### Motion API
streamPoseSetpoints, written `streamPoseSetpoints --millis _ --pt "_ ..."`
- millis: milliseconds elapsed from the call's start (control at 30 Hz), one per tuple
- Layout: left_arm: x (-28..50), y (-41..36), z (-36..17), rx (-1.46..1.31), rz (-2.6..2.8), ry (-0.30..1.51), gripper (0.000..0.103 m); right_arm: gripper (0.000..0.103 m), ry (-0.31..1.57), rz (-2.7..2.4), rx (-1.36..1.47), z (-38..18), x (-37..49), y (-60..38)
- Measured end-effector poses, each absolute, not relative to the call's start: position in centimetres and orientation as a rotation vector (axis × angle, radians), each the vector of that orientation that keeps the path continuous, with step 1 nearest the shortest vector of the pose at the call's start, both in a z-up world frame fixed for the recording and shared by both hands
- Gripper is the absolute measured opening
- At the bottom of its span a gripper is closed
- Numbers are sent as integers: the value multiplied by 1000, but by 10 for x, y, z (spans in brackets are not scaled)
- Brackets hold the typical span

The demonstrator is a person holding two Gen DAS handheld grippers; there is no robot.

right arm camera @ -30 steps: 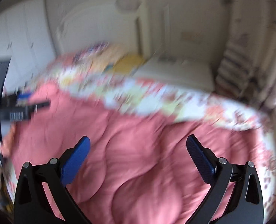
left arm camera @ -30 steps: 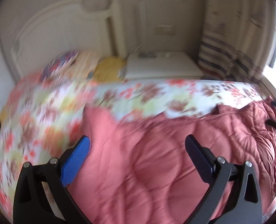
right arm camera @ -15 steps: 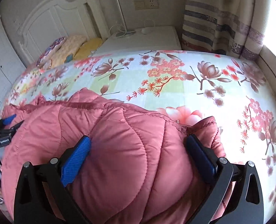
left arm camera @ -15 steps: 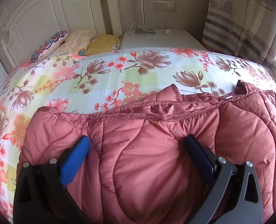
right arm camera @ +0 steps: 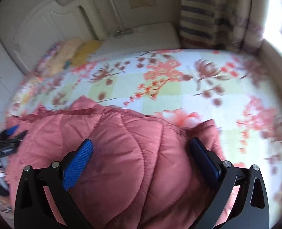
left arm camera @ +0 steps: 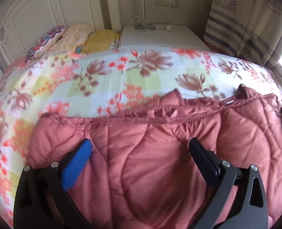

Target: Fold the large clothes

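On floral bedspread [left arm camera: 106, 87], pink quilted coat [left arm camera: 150, 162] between both spread-apart hand-held grippers [left arm camera: 141, 148] [right arm camera: 141, 148], far edge free.

pink quilted coat [left arm camera: 150, 168], spread flat second ago, now doubled over; more floral bed [left arm camera: 106, 87] bared.

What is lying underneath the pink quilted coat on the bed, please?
The flowered bedsheet shows around the pink quilted coat and runs under it; anything else beneath is hidden.
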State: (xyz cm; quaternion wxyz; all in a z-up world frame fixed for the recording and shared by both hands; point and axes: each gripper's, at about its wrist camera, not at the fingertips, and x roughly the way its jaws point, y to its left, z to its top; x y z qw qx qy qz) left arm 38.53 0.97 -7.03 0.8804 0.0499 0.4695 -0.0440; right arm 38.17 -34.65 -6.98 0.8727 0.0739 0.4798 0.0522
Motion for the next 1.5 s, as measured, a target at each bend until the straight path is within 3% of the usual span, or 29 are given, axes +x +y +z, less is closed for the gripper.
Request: streamPoseSetpoints --millis 133,233,300,433,867,967,1067,1200,1367,1433,1500 --pt "386 20 -43 145 -47 870 101 98 868 160 119 -20 363 -314" --pt "399 36 -62 114 14 912 101 98 838 273 76 -7 361 -278" --pt "408 45 -88 68 17 993 101 98 857 317 5 -17 367 -251" --pt "410 60 -92 -51 -22 977 101 99 962 306 -74 -81 384 -223" --pt "412 74 -98 -182 -76 969 101 99 932 334 30 -84 385 -237" --pt "408 66 -86 -111 -2 988 100 98 954 327 35 -80 385 -239" --pt "376 53 -55 -70 11 889 101 98 954 228 49 -60 371 -247" --pt "330 1 -26 9 -172 800 101 98 832 224 91 -21 329 -271" --pt "328 -48 -74 157 -232 887 101 98 868 86 23 -34 308 -295" --pt "331 -41 -84 70 -259 880 101 99 949 61 -4 -66 310 -301" --pt "336 -35 -84 26 -257 897 101 99 874 95 12 -74 303 -305"
